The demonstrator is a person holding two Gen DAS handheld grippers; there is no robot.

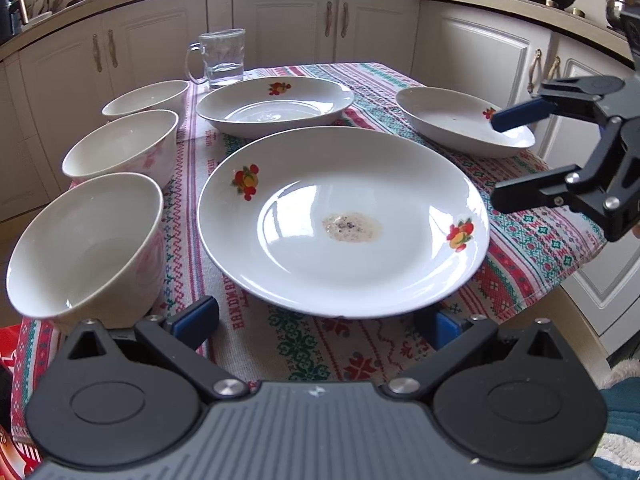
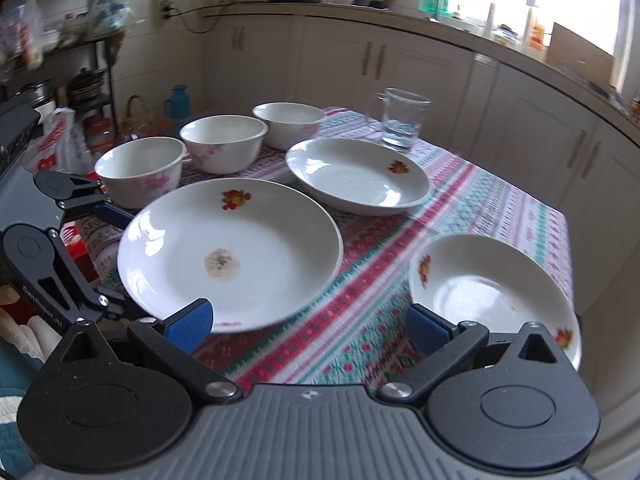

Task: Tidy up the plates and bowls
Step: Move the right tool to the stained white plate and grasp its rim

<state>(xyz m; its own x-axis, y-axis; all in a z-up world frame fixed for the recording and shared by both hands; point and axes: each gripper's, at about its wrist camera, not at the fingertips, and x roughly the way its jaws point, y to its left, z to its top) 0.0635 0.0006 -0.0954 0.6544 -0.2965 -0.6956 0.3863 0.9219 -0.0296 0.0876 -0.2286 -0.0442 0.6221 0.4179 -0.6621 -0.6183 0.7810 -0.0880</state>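
A: Going left to right from the big plate (image 1: 344, 220): what do we have?

B: Left of it, three bowls (image 1: 86, 246) in a row running away from us. Behind it a second plate (image 1: 276, 106), with a glass mug (image 1: 222, 58) just beyond that one. Right of the big plate, well apart near the far corner of the bench (image 1: 532, 224), sits a third plate (image 1: 460, 120).

A: And our tools?

B: The left tool (image 1: 320, 322) is spread wide and holds nothing; its pads flank the near rim of the big plate, and from the left camera the rim seems to sit just above and between them. We cannot tell whether either pad touches it. The right tool (image 2: 310, 326) is also wide and holds nothing. In its own view its left pad overlaps the big plate's near rim, while the third plate (image 2: 492, 292) lies just off its right pad.

A: So which tool goes for what?

B: We judge the left one is nearer the big plate: the plate lies straight ahead of it, rim toward us. The right tool (image 1: 500, 160) hangs off the big plate's right side, its upper finger showing in front of the third plate, so that plate is its natural pick.

A: Any long axis to mind?

B: None; the plates are round, so only the nearest rim edge matters. The big plate carries a dried food smear (image 1: 352, 227) at its centre, worth keeping level if we stack it.
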